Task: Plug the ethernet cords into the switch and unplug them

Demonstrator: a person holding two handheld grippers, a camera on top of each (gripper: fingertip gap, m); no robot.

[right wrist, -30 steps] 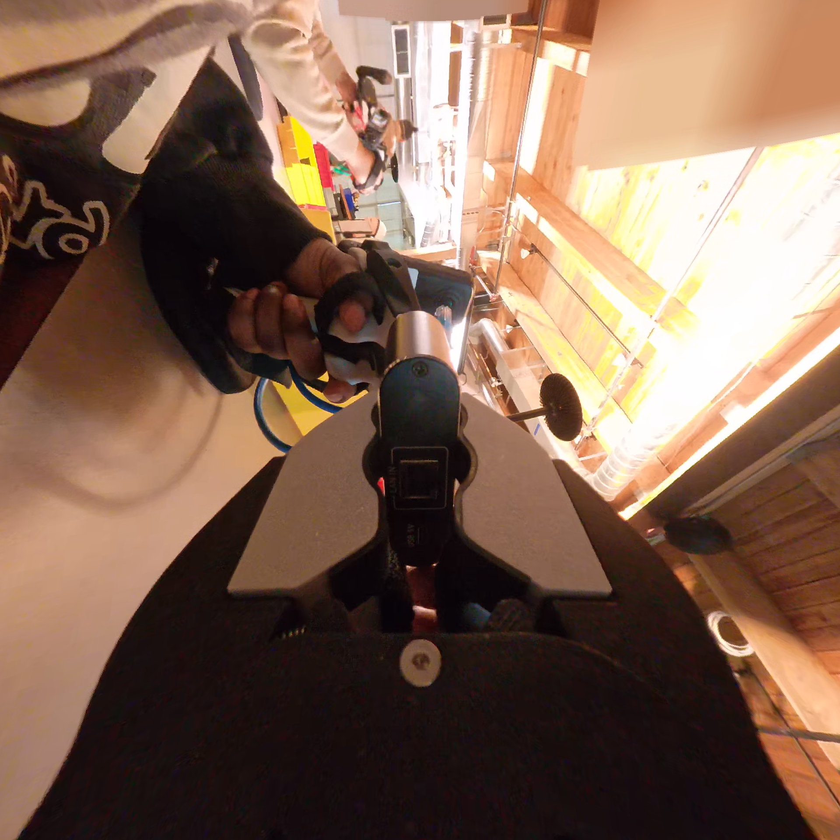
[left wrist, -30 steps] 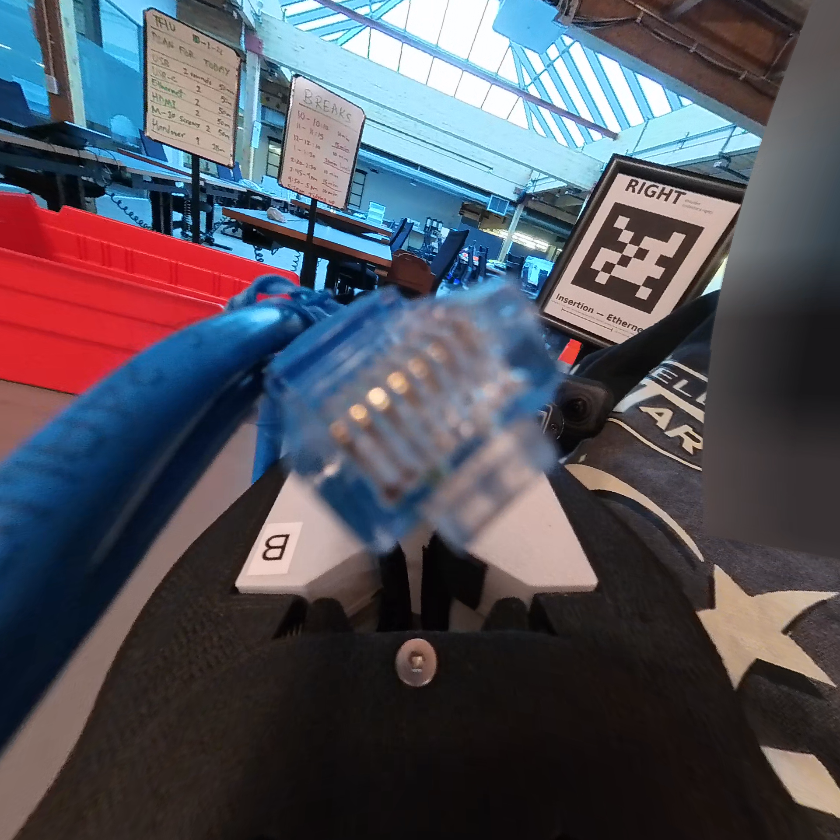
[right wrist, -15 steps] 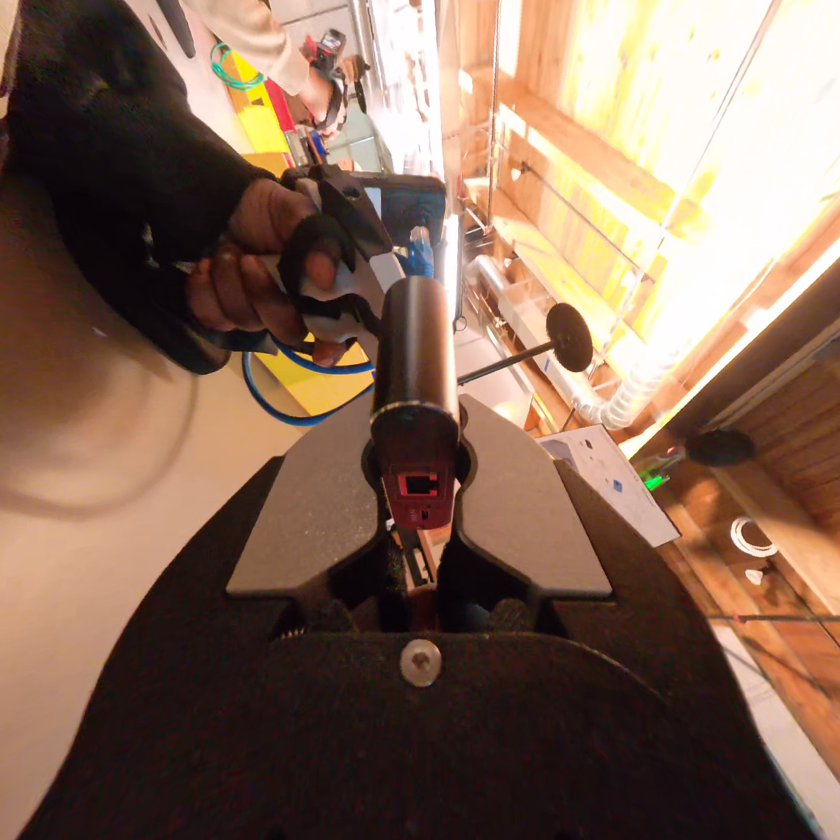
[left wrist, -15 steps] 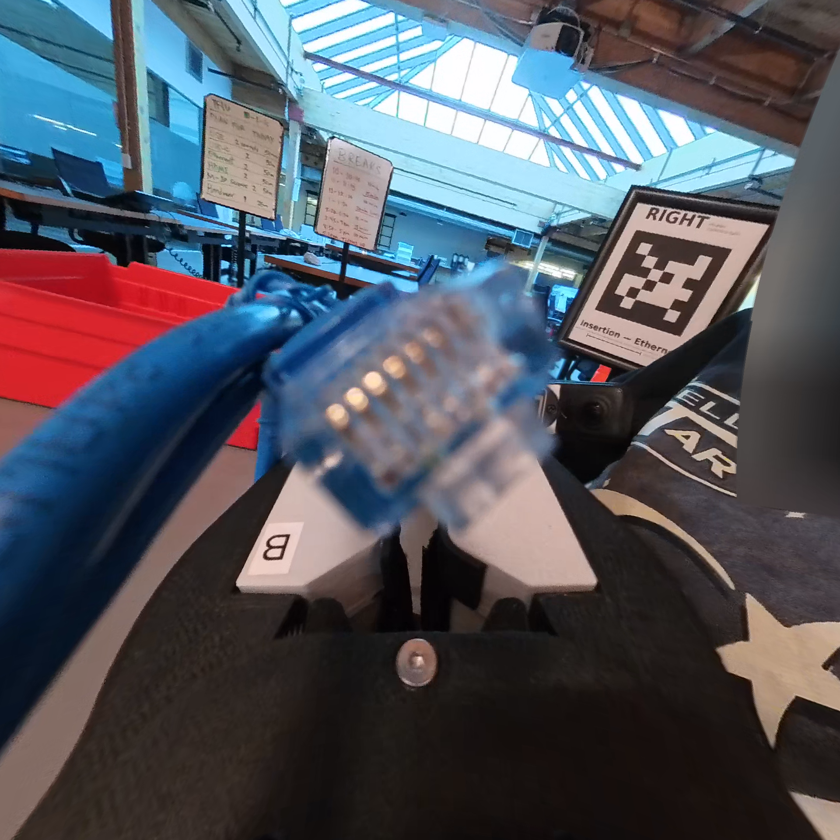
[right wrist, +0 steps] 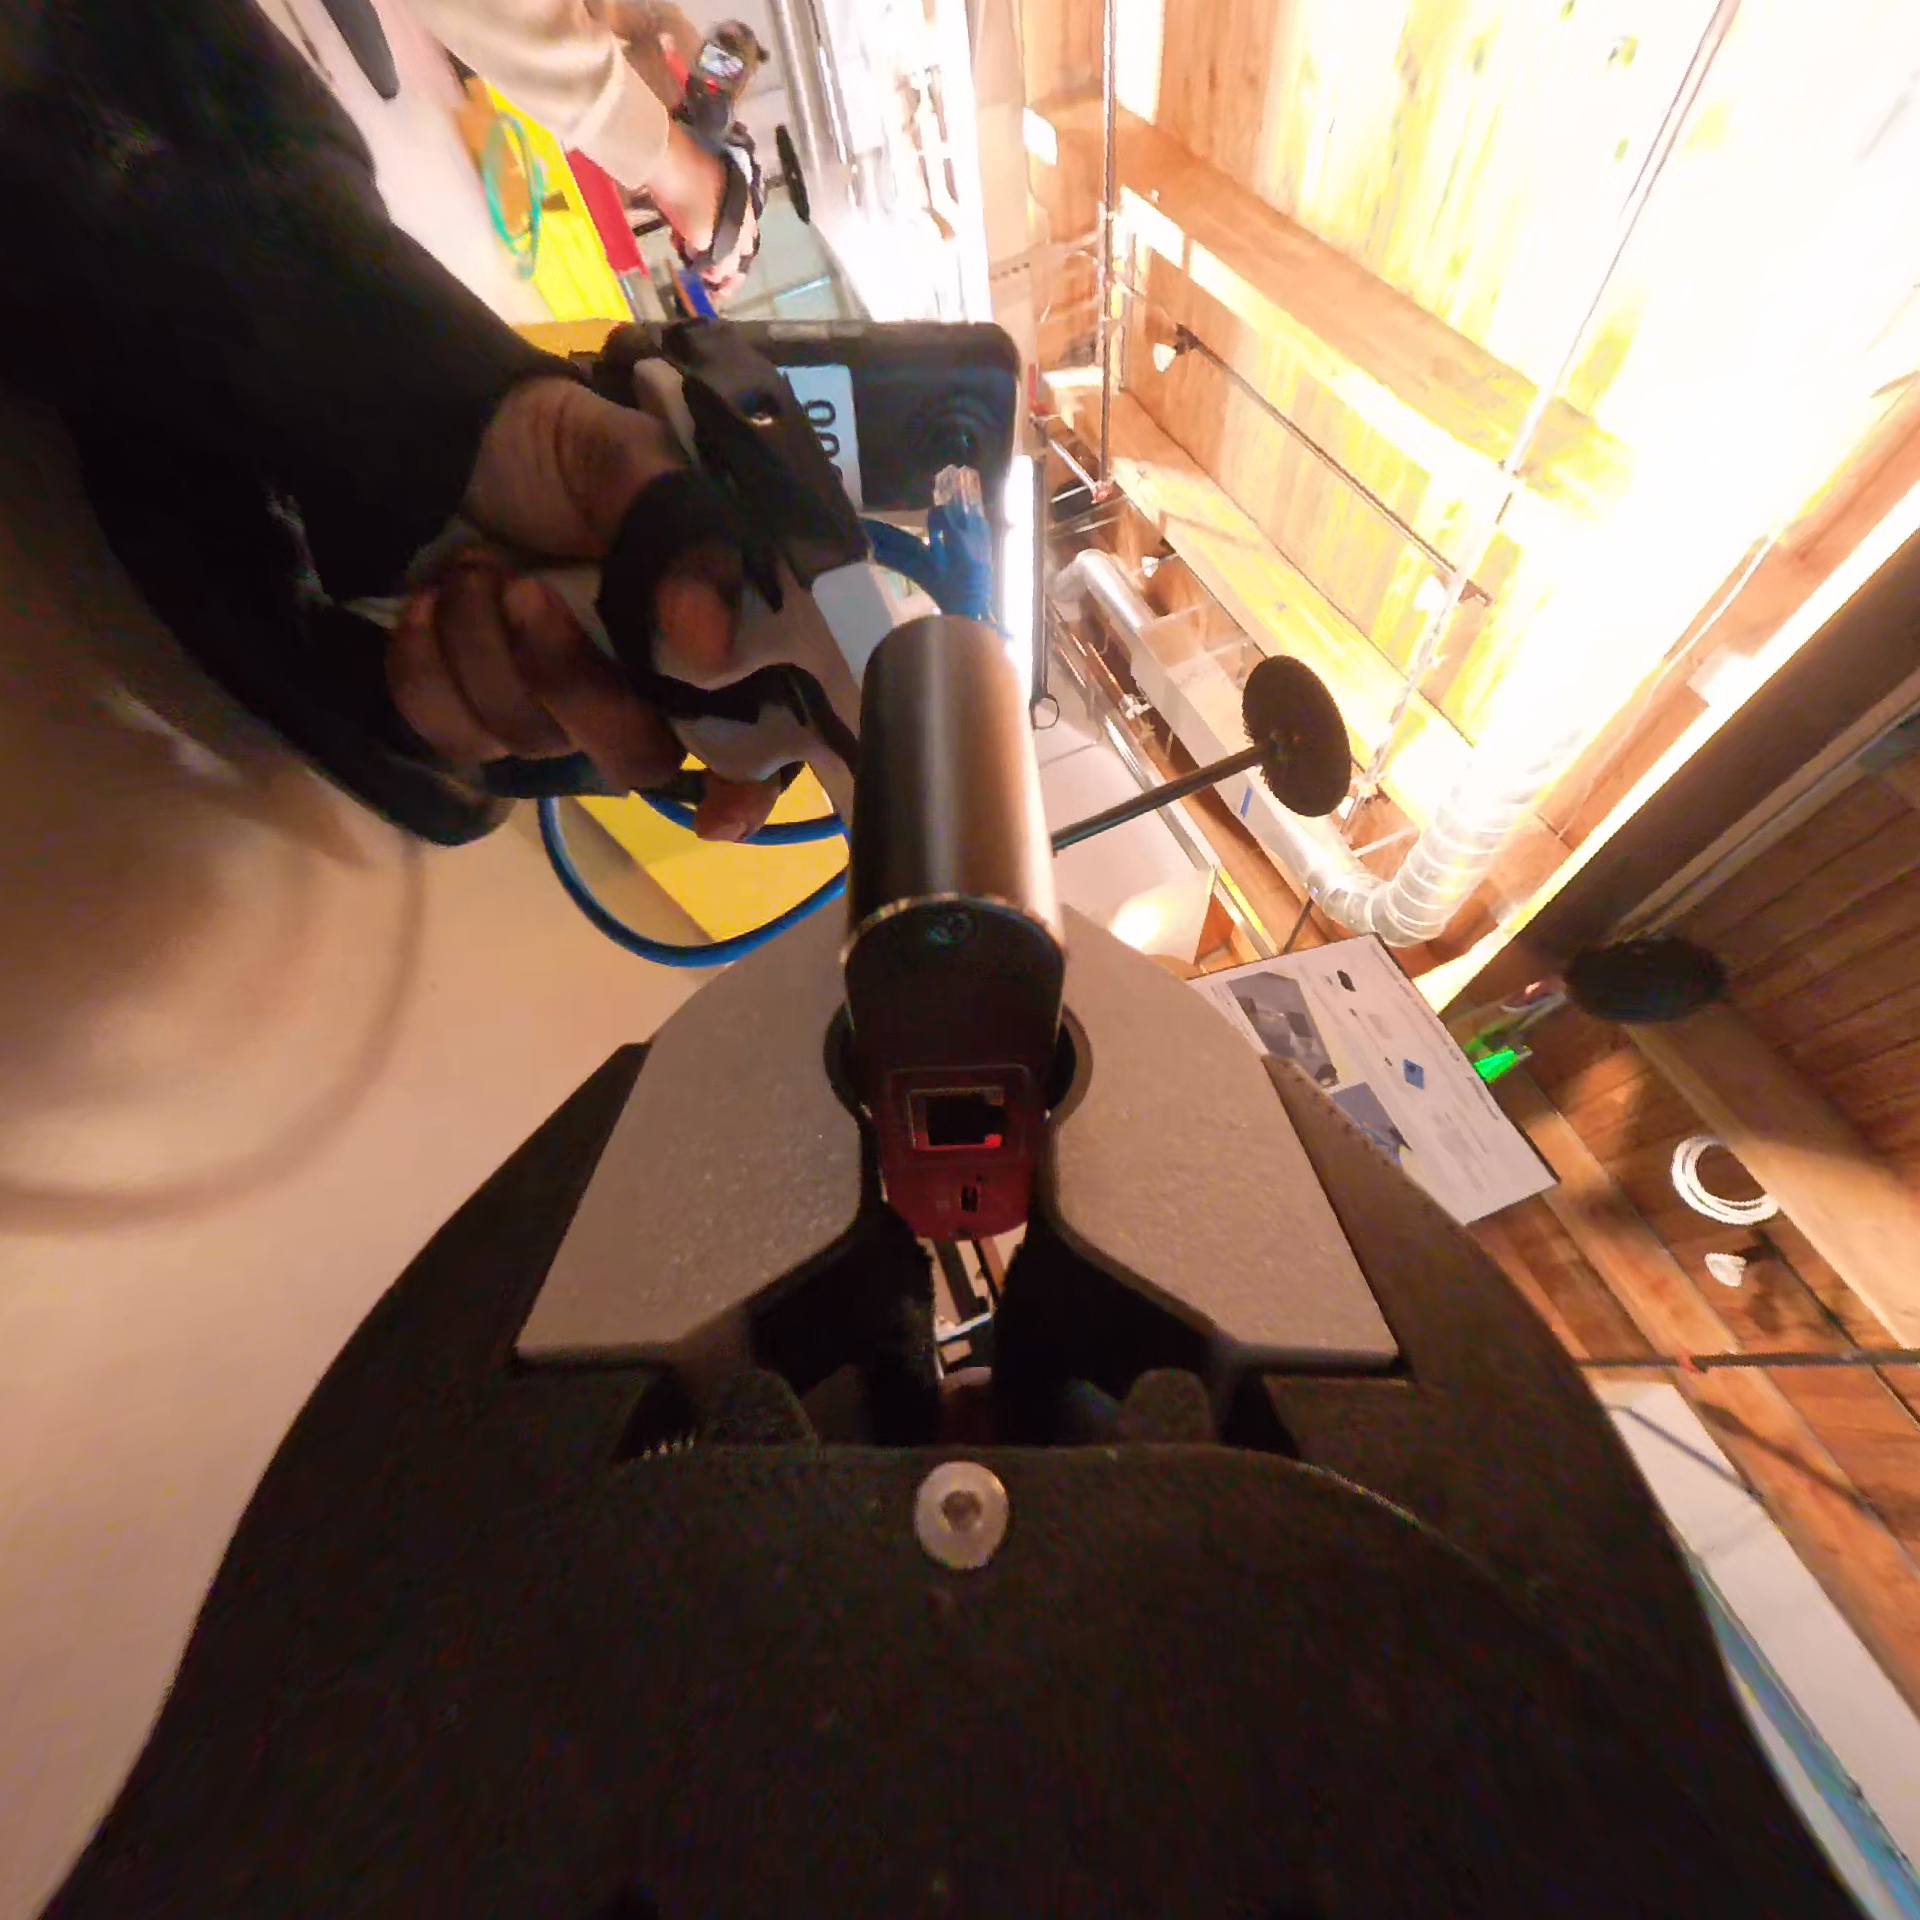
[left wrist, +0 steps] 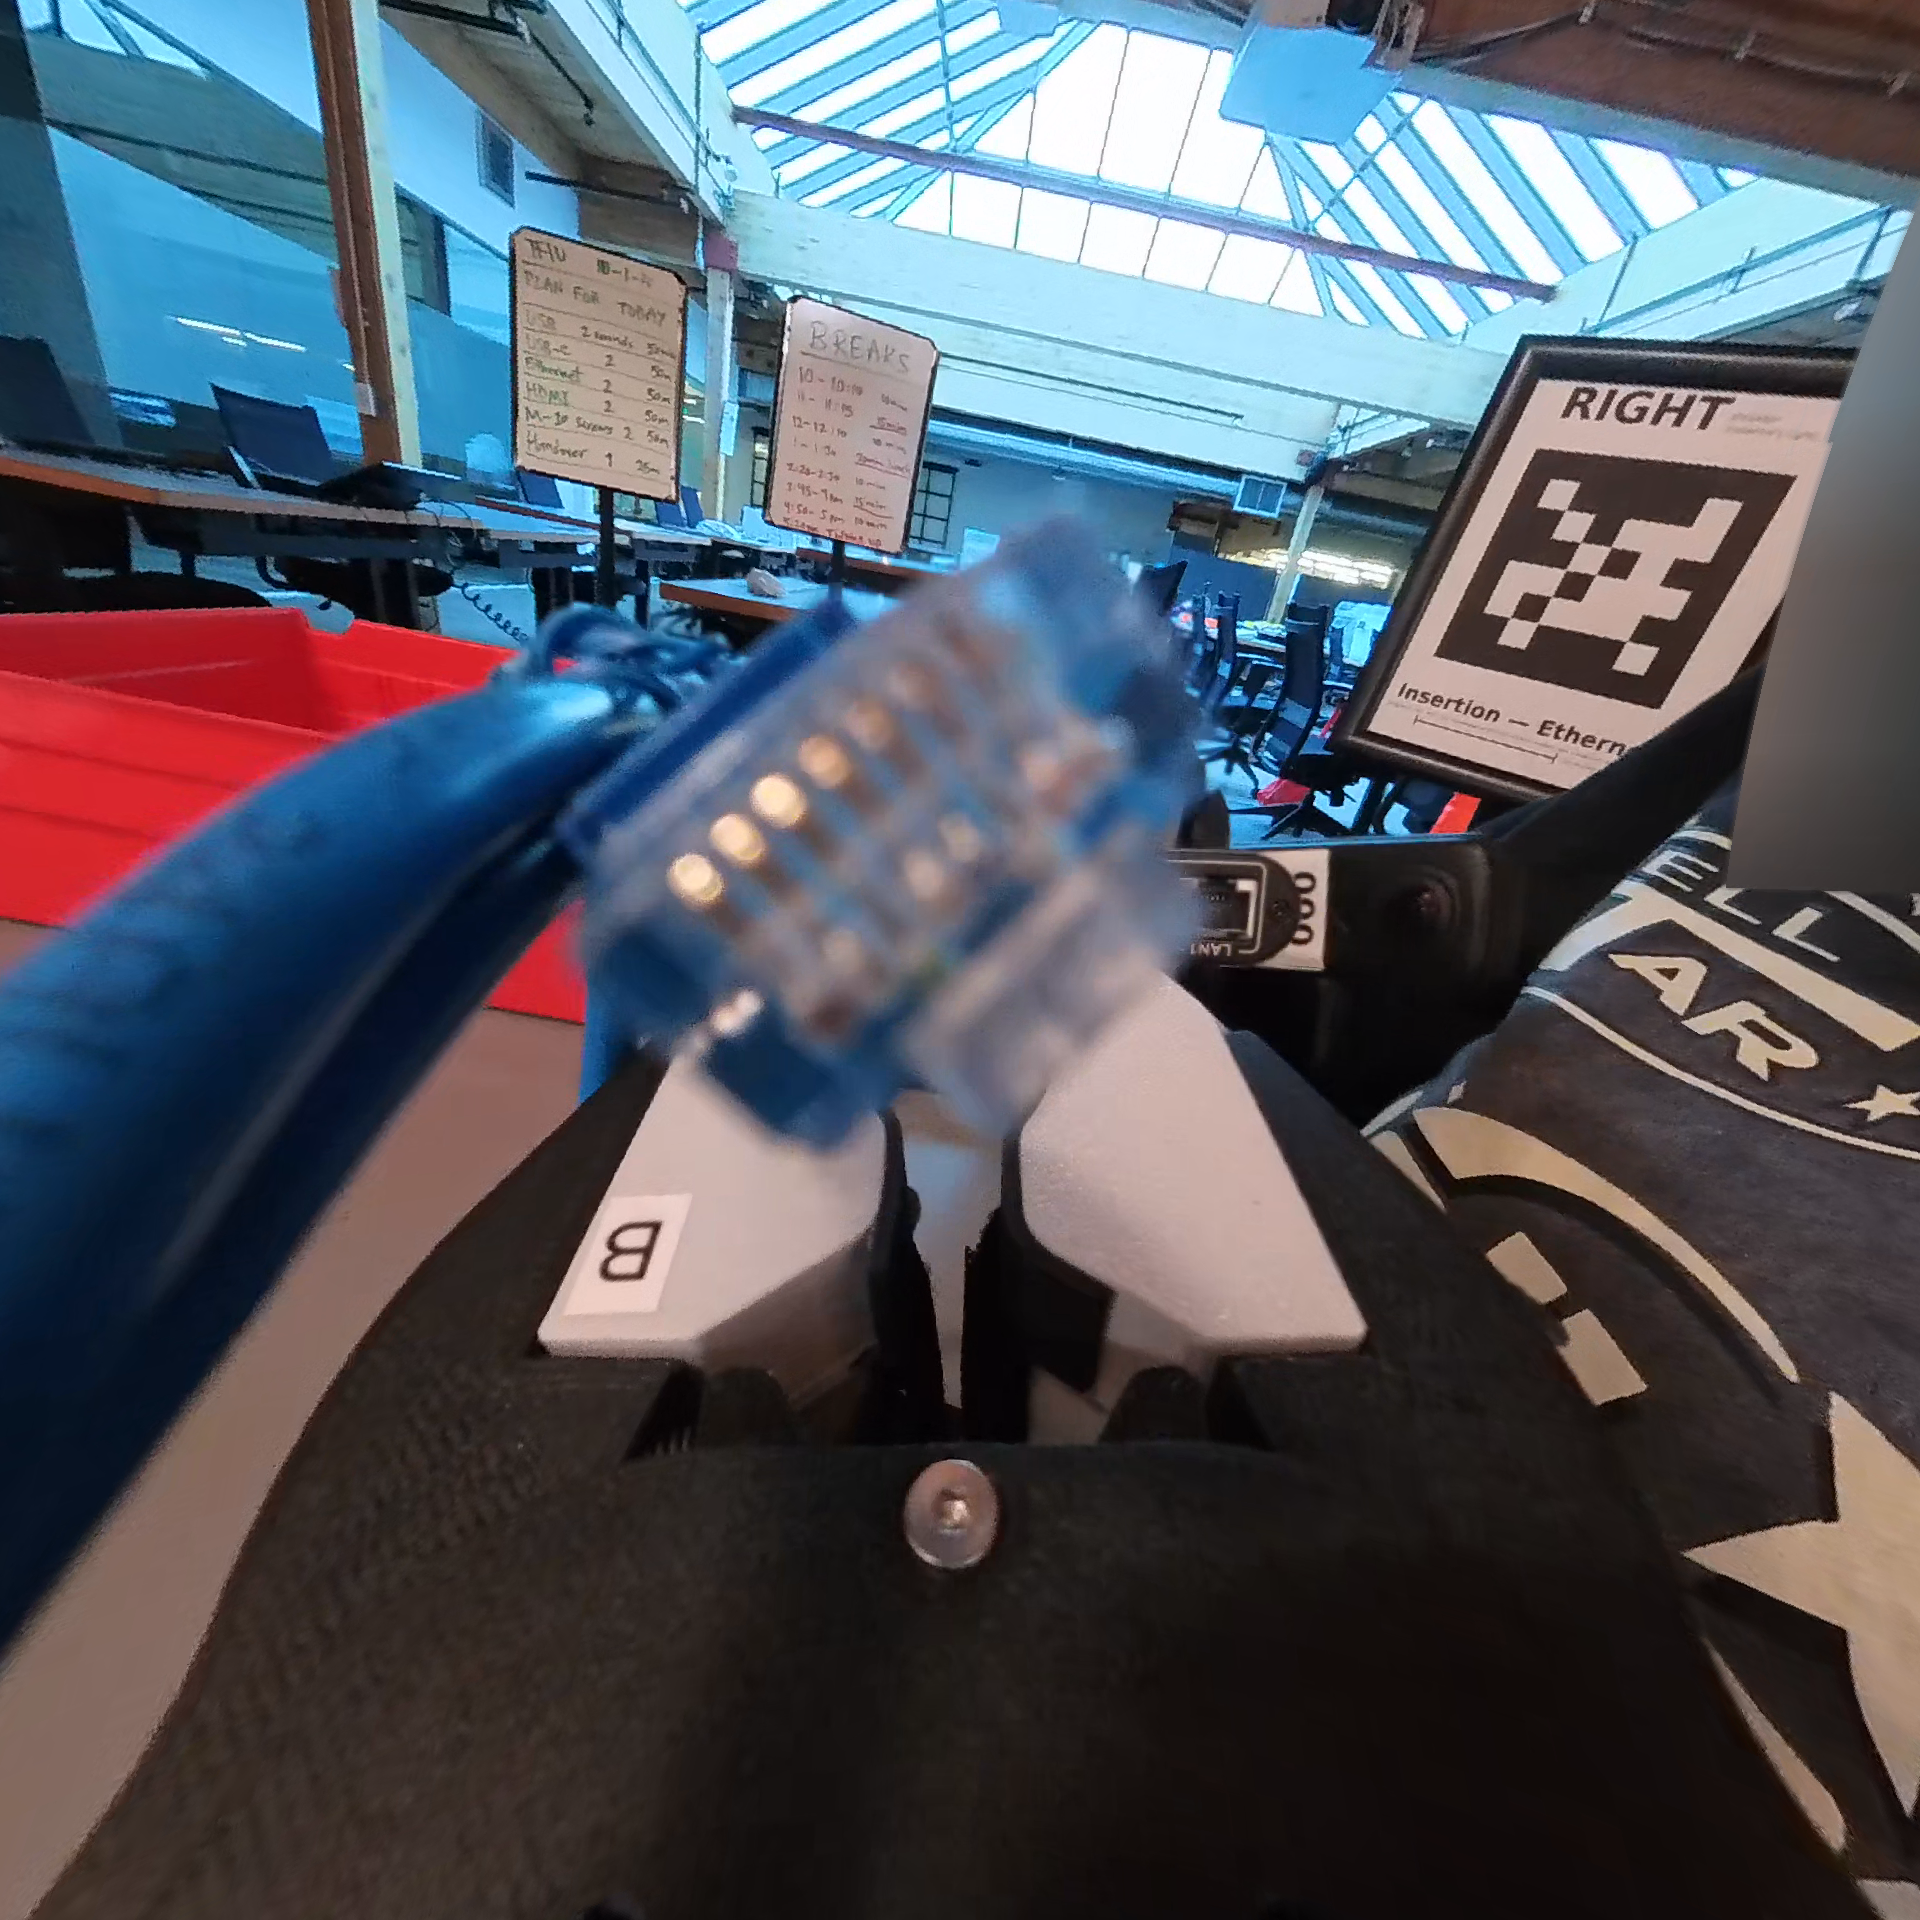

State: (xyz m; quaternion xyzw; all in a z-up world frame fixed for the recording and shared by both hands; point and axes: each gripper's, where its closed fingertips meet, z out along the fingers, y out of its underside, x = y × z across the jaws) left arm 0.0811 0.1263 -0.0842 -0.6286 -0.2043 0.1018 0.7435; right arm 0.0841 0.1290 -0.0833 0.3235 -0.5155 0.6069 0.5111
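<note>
My left gripper (left wrist: 956,1091) is shut on a blue ethernet cord (left wrist: 239,987). Its clear plug (left wrist: 894,831) stands up close to the camera, blurred, with its gold contacts facing me. My right gripper (right wrist: 951,997) is shut on a black cylindrical device (right wrist: 945,769) whose red end with an open port (right wrist: 956,1122) faces the camera. In the left wrist view the device's other end with a port (left wrist: 1236,914) shows just right of the plug. In the right wrist view the plug (right wrist: 961,509) sits beyond the cylinder's far end, apart from it.
A red bin (left wrist: 156,748) stands at the left on the table. A framed marker sign (left wrist: 1600,582) stands at the right. A person's dark printed shirt (left wrist: 1714,1195) fills the lower right. A gloved hand (right wrist: 561,644) holds the left gripper. A yellow bin (right wrist: 727,873) lies under the looped cord. Left and right tips are no more than a few centimetres apart.
The right gripper has swung, and the device's red port end now faces its camera. The left gripper and plug have come nearer the device's far end, whose port has entered the left view.
</note>
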